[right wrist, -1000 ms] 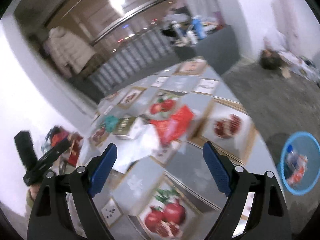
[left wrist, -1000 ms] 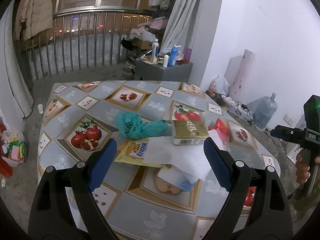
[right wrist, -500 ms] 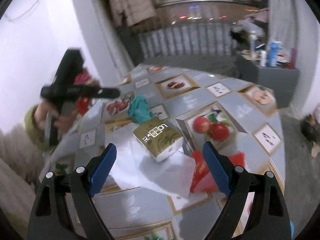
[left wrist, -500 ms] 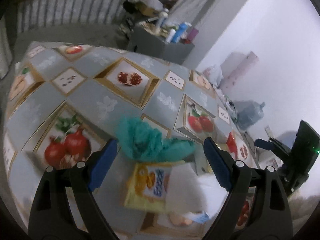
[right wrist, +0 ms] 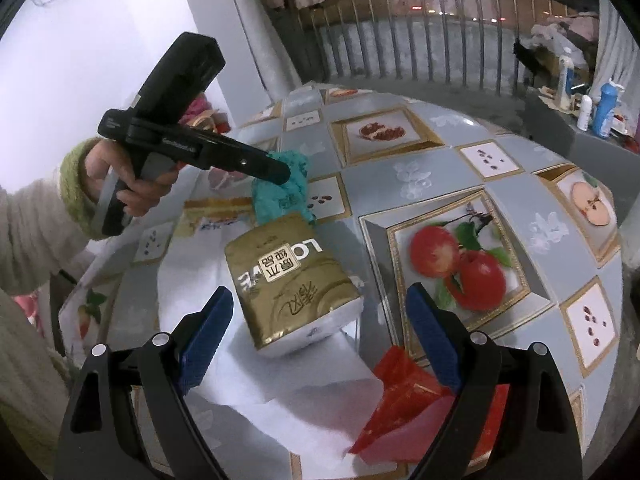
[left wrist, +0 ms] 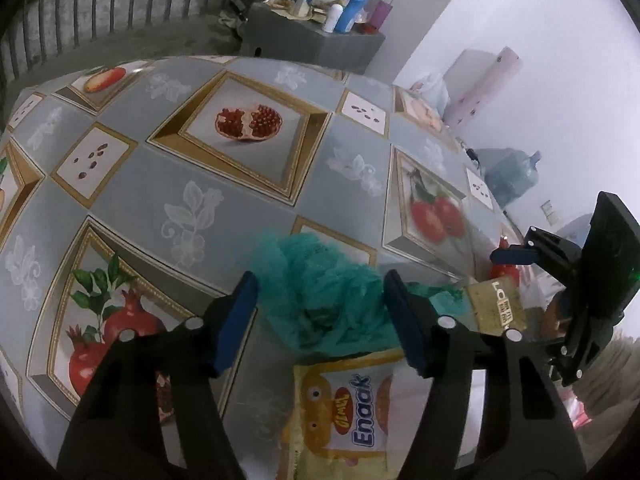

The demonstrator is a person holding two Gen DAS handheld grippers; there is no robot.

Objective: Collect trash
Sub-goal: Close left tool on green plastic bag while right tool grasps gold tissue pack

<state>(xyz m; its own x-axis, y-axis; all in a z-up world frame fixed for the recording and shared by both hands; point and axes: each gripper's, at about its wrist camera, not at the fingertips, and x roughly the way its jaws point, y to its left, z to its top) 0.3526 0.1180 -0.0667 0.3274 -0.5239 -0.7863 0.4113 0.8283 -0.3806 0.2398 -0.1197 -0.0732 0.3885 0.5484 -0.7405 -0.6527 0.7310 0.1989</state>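
A crumpled teal net [left wrist: 320,292] lies on the fruit-patterned table [left wrist: 192,176]. My left gripper [left wrist: 320,300] is open, its blue pads on either side of the net; the net also shows in the right wrist view [right wrist: 286,190]. A yellow Enaak snack wrapper [left wrist: 344,412] lies just below it. A gold tissue pack [right wrist: 288,284] rests on white paper [right wrist: 256,368], in front of my open right gripper [right wrist: 316,320]. A red wrapper [right wrist: 404,400] lies by the right gripper's right finger.
The right gripper's body [left wrist: 592,292] shows at the right edge of the left wrist view. A grey cabinet with bottles [left wrist: 320,32] stands beyond the table. A railing [right wrist: 400,28] runs behind. A water jug [left wrist: 512,176] sits on the floor to the right.
My left gripper has moved forward and down until its pads straddle the teal net. My right gripper has swung round and closed in on the gold tissue pack.
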